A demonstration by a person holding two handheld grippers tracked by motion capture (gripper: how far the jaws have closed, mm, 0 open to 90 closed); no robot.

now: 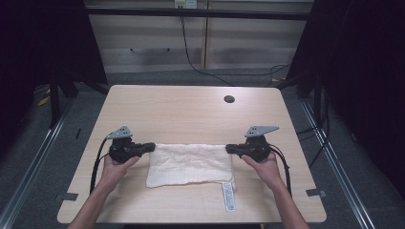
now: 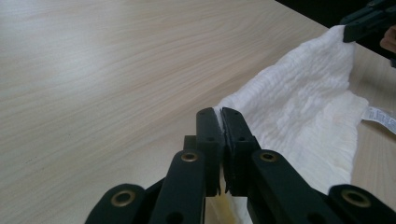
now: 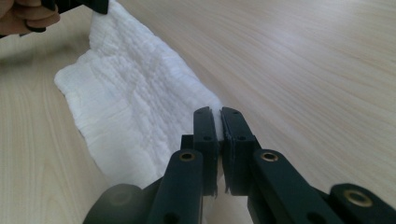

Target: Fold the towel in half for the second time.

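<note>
Black jaws of my left gripper (image 1: 149, 147) are pinched together on the far left corner of the white cloth (image 1: 189, 164), a sliver of fabric caught between the pads as my left gripper view shows it (image 2: 219, 122). My right gripper (image 1: 230, 149) is clamped the same way on the cloth's far right corner, the weave squeezed between its closed jaws (image 3: 218, 122). Between the two grips the cloth's far edge runs straight, and the rest of it lies folded and crinkled on the pale wooden table (image 1: 191, 107), toward me. A white care label (image 1: 229, 196) sticks out past the cloth's near right corner. Beyond the cloth, toward the table's far edge, sits a dark round cable hole (image 1: 229, 99).
</note>
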